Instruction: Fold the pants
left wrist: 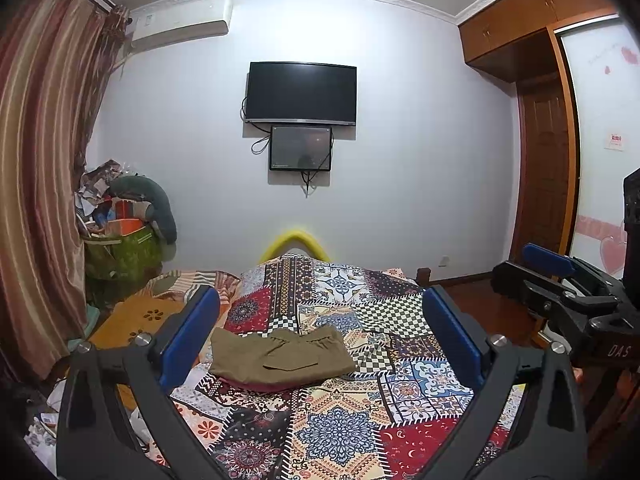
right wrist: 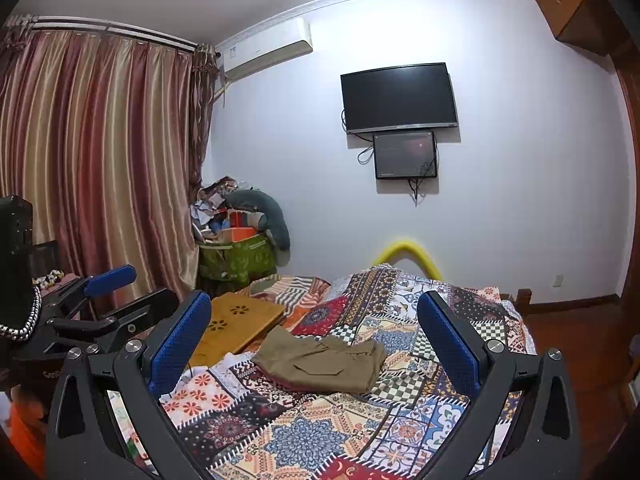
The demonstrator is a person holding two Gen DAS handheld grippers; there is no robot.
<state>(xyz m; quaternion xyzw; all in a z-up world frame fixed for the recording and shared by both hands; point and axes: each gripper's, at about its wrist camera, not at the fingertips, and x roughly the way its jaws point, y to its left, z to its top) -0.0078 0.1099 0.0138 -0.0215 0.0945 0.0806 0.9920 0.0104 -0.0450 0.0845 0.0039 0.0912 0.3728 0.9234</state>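
Note:
Olive-brown pants (left wrist: pixel 280 354) lie folded into a compact rectangle on the patchwork bedspread (left wrist: pixel 340 432), on top of a dark red garment whose edge shows beneath. They also show in the right wrist view (right wrist: pixel 320 362). My left gripper (left wrist: pixel 320 334) is open and empty, held above the bed short of the pants. My right gripper (right wrist: pixel 314 338) is open and empty too, at a similar height. The right gripper shows at the right edge of the left wrist view (left wrist: pixel 560 276), and the left gripper at the left of the right wrist view (right wrist: pixel 108 292).
A wooden lap tray (right wrist: pixel 236 326) lies on the bed left of the pants. A green bag (right wrist: pixel 236 260) piled with clutter stands in the corner by striped curtains (right wrist: pixel 100 160). A TV (left wrist: pixel 300 94) hangs on the far wall. A wardrobe (left wrist: pixel 560 140) and wooden floor are at the right.

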